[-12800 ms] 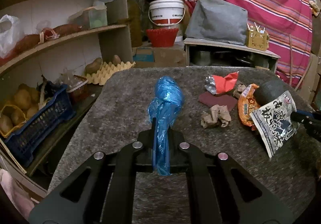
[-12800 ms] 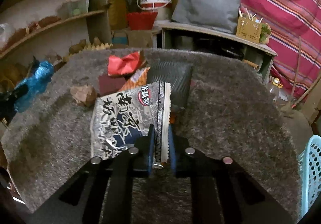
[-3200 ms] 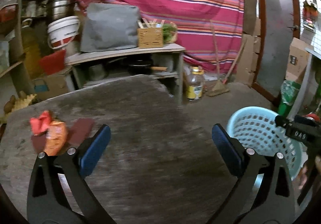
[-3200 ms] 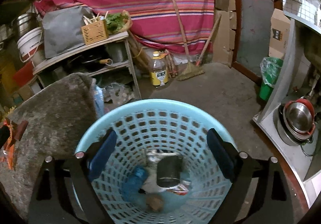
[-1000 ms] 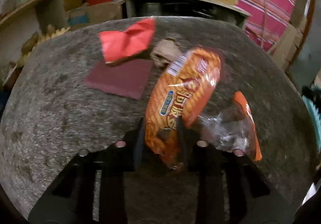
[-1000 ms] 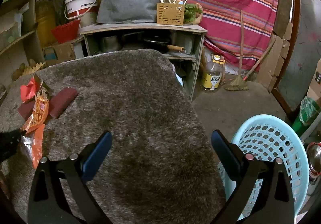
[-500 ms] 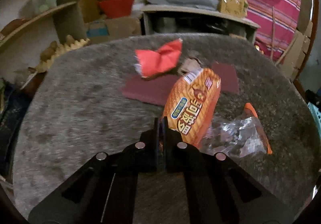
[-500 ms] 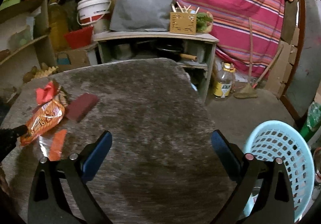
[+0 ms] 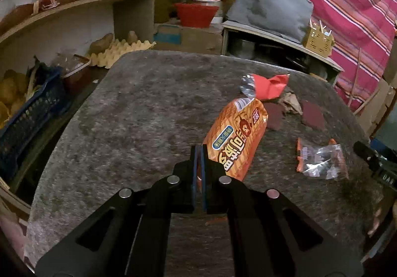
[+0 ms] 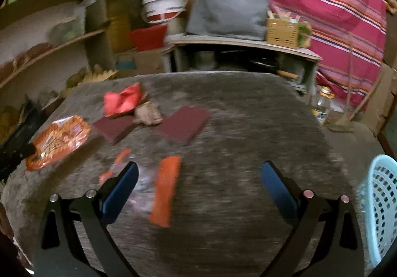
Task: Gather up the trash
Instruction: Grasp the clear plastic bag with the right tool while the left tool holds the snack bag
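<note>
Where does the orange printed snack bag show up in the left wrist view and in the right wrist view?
Left wrist: orange printed snack bag right of centre, pinched in the shut left gripper.
Right wrist: same bag at the left edge.
Shared landmark: crumpled red wrapper lies just beyond it.

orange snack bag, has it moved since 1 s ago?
Yes. The orange snack bag is now pinched in the shut left gripper, lifted back off the maroon pad and crumpled paper it lay against.
</note>
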Demonstrator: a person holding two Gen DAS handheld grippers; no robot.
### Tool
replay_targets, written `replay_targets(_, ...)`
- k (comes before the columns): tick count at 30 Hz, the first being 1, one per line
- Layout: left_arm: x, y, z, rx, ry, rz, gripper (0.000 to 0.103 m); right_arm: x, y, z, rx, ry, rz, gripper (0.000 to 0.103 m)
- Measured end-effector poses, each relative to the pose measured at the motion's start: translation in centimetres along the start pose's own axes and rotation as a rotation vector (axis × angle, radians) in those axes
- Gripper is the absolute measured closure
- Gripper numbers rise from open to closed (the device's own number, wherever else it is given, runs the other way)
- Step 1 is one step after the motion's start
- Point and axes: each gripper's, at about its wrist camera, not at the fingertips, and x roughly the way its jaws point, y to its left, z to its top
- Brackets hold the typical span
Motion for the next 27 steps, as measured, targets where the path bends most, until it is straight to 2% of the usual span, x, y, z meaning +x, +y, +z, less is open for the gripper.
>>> replay_targets(5, 1.0, 1.5, 0.0, -0.018, 0.017, 0.001, 0.102, 1.8, 3.0, -0.6, -0.06, 0.05, -0.024, 0.006)
replay_targets(13, 1.9, 3.2, -0.3, -0.047, 0.041, -0.012, 0.102, 4.2, 4.2, -0.9, -0.082, 0.133, -0.021, 0.008)
replay_targets(14, 2.0, 3.2, -0.3, -0.048, 0.043, -0.013, 0.102, 4.2, 4.3, -0.9, -0.088, 0.135, -0.018, 0.011)
replay_targets(16, 2.1, 3.1, -0.3, -0.048, 0.047, -0.016, 0.102, 4.3, 4.5, -0.9, -0.085, 0.148, 0.018, 0.034)
replay_targets(17, 2.1, 3.1, -0.3, -0.048, 0.048, -0.018, 0.102, 4.3, 4.6, -0.9, -0.08, 0.152, 0.035, 0.038)
replay_targets(22, 2.0, 3.0, -0.4, -0.05, 0.046, -0.024, 0.102, 3.6, 4.7, -0.8, -0.083, 0.127, 0.061, 0.052)
replay_targets(27, 1.7, 2.6, -0.3, -0.047, 0.037, -0.029, 0.102, 2.8, 3.9, -0.6, -0.069, 0.101, 0.089, 0.059)
